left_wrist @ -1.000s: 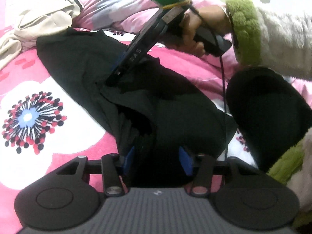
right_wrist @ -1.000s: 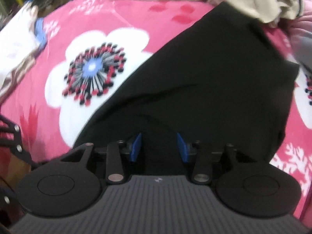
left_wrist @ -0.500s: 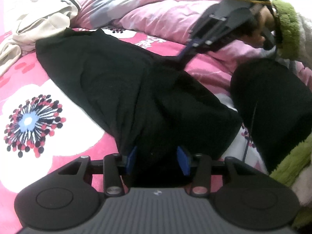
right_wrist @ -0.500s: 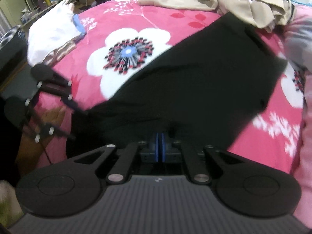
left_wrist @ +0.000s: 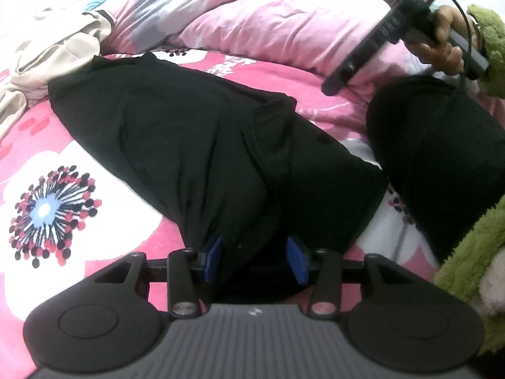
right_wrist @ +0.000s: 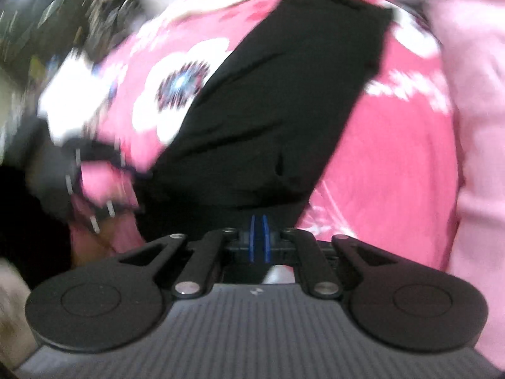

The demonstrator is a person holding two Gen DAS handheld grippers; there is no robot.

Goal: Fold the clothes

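The black garment (left_wrist: 195, 145) lies spread on the pink flowered bed (left_wrist: 47, 158), partly doubled over itself, with one long edge running toward the beige clothes (left_wrist: 47, 60) at the far end. It looks thin, soft and limp, light enough to drape and sag wherever it is not supported, so it will likely follow a pull at a corner or hem rather than hold any shape (a grip in mid-panel would only bunch it). The left gripper (left_wrist: 254, 260) has its fingers about half apart with a thick bunch of the near hem between them; the blue pads seem to press the cloth. The right gripper (right_wrist: 258, 237), blurred, hangs above the garment's near edge with its fingers nearly together and just opening, nothing visibly between them. Best holds appear to be the two near corners, taken together, to keep the fold straight.
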